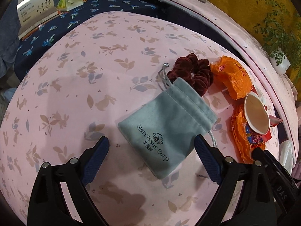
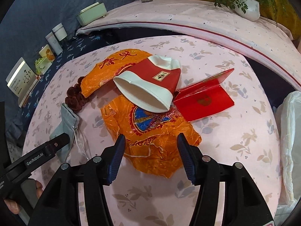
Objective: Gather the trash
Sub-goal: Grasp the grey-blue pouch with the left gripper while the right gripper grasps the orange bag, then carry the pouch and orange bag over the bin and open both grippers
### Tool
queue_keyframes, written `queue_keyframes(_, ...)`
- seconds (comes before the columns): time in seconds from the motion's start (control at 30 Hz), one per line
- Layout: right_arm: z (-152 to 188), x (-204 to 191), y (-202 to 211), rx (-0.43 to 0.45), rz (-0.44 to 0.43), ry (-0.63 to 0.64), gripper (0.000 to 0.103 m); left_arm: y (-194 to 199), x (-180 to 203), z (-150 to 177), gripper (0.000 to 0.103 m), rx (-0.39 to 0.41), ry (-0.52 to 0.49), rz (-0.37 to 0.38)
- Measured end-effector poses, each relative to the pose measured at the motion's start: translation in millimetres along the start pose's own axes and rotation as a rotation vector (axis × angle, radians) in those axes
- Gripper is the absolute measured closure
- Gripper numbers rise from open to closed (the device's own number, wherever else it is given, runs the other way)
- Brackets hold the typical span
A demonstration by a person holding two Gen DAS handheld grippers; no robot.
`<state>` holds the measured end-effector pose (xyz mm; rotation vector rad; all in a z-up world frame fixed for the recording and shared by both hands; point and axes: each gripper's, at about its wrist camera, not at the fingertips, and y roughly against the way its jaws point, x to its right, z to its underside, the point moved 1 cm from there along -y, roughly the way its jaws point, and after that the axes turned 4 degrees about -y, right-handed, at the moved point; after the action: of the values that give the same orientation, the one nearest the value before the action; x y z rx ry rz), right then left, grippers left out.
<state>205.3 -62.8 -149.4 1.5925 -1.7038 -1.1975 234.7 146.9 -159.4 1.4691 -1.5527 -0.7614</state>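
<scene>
On the pink rabbit-print cloth (image 1: 75, 98) lie two orange crinkled wrappers: a near one (image 2: 154, 143) and a far one (image 2: 112, 69). A squashed red-and-white paper cup (image 2: 148, 86) lies across them, and a folded red paper (image 2: 205, 98) lies to its right. My right gripper (image 2: 150, 148) is open, its jaws either side of the near wrapper's front part. My left gripper (image 1: 152, 146) is open above a grey-blue velvet pouch (image 1: 165, 124). A maroon scrunchie (image 1: 191, 71) lies behind the pouch. The far wrapper (image 1: 231, 75), the near wrapper (image 1: 242, 137) and the cup (image 1: 256, 114) also show in the left wrist view.
A white plastic bag (image 2: 289, 135) lies at the right edge of the cloth. Behind it, a dark blue cloth (image 1: 79, 17) carries a book (image 1: 35, 7), small boxes and bottles (image 2: 56, 37). A pale ledge (image 2: 188, 17) with a potted plant (image 2: 244, 3) runs behind.
</scene>
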Motion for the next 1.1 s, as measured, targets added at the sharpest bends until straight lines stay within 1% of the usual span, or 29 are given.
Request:
queue_keyframes(0.03, 1.6, 0.1, -3.4, -0.009, 0.004, 0.002, 0.048, 0.5, 1.5, 0.5, 0.021, 0.004, -0.008, 0.001)
queue_keyframes(0.07, 3.6, 0.1, -5.5, -0.012, 0.008, 0.004, 0.049, 0.9, 3.0, 1.0, 0.03, 0.007, -0.017, 0.005)
queue_keyframes(0.17, 7.0, 0.4, -6.1, -0.002, 0.013, 0.016, 0.054, 2.4, 9.5, 3.4, 0.047, 0.017, -0.056, 0.001)
queue_keyframes(0.2, 7.7, 0.0, -5.7, -0.004, 0.013, 0.023, 0.058, 3.3, 11.4, 4.6, 0.052, 0.021, -0.066, 0.001)
queue_keyframes(0.27, 9.6, -0.1, -4.6, -0.01, 0.003, 0.032, 0.065, 4.5, 14.5, 6.5, 0.072, 0.022, -0.078, 0.0)
queue_keyframes(0.3, 10.2, -0.3, -4.1, -0.013, -0.001, 0.035, 0.067, 4.3, 15.3, 6.9, 0.079, 0.015, -0.079, 0.013)
queue_keyframes(0.33, 11.3, -0.8, -3.2, -0.015, -0.005, 0.039, 0.07, 4.5, 16.9, 7.9, 0.092, 0.003, -0.079, 0.031)
queue_keyframes(0.37, 13.0, -1.4, -2.0, -0.018, -0.01, 0.045, 0.073, 5.0, 17.7, 8.8, 0.095, -0.003, -0.075, 0.041)
queue_keyframes(0.4, 14.5, -2.6, -0.9, -0.02, -0.014, 0.051, 0.076, 5.5, 18.4, 9.3, 0.096, -0.005, -0.073, 0.048)
queue_keyframes(0.43, 15.9, -3.4, 1.0, -0.021, -0.021, 0.058, 0.081, 6.8, 20.0, 10.5, 0.098, -0.006, -0.075, 0.054)
queue_keyframes(0.47, 17.6, -4.7, 3.2, -0.025, -0.029, 0.066, 0.089, 8.4, 22.0, 12.0, 0.099, -0.005, -0.079, 0.058)
queue_keyframes(0.57, 21.5, -6.8, 13.2, -0.019, -0.046, 0.08, 0.09, 17.0, 27.1, 15.9, 0.099, 0.004, -0.086, 0.07)
queue_keyframes(0.73, 23.8, -8.0, 38.7, 0.017, -0.086, 0.082, 0.091, 43.7, 38.7, 18.6, 0.099, 0.047, -0.106, 0.092)
queue_keyframes(0.97, 16.9, -3.9, 85.2, 0.118, -0.115, 0.083, 0.091, 85.0, 66.2, 15.4, 0.099, 0.119, -0.155, 0.134)
queue_keyframes(1.1, 10.6, 6.7, 114.1, 0.182, -0.128, 0.061, 0.091, 107.2, 84.8, 13.4, 0.099, 0.159, -0.187, 0.161)
